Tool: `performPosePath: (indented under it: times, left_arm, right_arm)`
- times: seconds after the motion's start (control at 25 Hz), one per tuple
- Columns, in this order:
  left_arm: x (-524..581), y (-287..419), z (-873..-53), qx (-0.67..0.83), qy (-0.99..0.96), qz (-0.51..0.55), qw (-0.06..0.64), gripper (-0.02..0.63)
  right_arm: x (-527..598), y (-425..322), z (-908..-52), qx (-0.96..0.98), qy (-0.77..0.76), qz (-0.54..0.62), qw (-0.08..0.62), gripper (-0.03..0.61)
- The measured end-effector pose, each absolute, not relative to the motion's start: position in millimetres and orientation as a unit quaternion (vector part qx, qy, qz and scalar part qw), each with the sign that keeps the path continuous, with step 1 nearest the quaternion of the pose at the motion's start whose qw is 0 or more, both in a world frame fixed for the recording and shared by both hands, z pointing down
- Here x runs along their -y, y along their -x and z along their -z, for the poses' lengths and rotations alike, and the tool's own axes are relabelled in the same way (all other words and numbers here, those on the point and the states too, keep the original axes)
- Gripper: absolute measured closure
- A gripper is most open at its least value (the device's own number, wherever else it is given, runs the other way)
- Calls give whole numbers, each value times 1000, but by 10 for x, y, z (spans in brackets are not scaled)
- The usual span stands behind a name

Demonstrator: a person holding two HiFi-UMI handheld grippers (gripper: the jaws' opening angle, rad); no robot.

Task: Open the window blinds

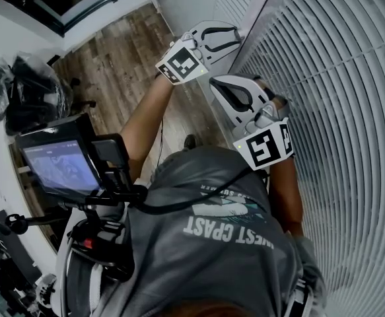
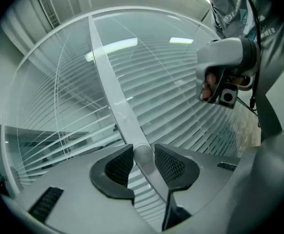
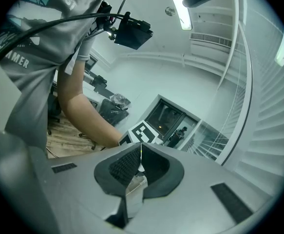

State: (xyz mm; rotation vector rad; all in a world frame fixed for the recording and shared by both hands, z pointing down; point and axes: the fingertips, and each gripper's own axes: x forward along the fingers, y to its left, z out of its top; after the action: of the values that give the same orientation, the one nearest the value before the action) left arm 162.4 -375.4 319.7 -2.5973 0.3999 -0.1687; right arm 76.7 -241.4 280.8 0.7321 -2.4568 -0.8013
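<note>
Left claw (image 2: 142, 156) straddles wand (image 2: 108, 82), slim gap at each edge

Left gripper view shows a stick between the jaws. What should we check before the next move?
1. The grey round blind wand lies between the jaws of the left gripper: ok.
2. Left jaws pressing on the wand: not ok, they stand apart.
3. Jaws of the right gripper together: ok; anything pinched there, cannot tell.
4. The white slatted blinds turned open: not ok, slats beside the grippers overlap.
5. Grippers apart from each other: ok.
</note>
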Motion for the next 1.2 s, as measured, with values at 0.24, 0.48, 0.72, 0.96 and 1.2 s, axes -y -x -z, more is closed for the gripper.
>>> performPosePath:
  times: [0.24,0.48,0.72,0.96,1.2]
  left_arm:
    - [3823,-1699,-3237,-164,950,80,255,486]
    - [3853,-1701,-3231,-171,967,55,179,488]
    - [4062,-1601,-3260,-70,868,-214,-442,486]
    - [3977,-1614,-3304,-204,979,-11,14,451]
    - [3990,-1692,-3403,-226,904,165,322,445]
  right_arm:
    - [2394,-760,-2802,890,-265,292,228,574]
    - [2400,-757,-2816,890,-263,292,230,575]
    - [2453,-748,-2825,890,-260,298,228,575]
    - [2440,-727,-2848,893,-254,294,227,574]
    - [2432,-710,-2881,894,-253,292,229,575]
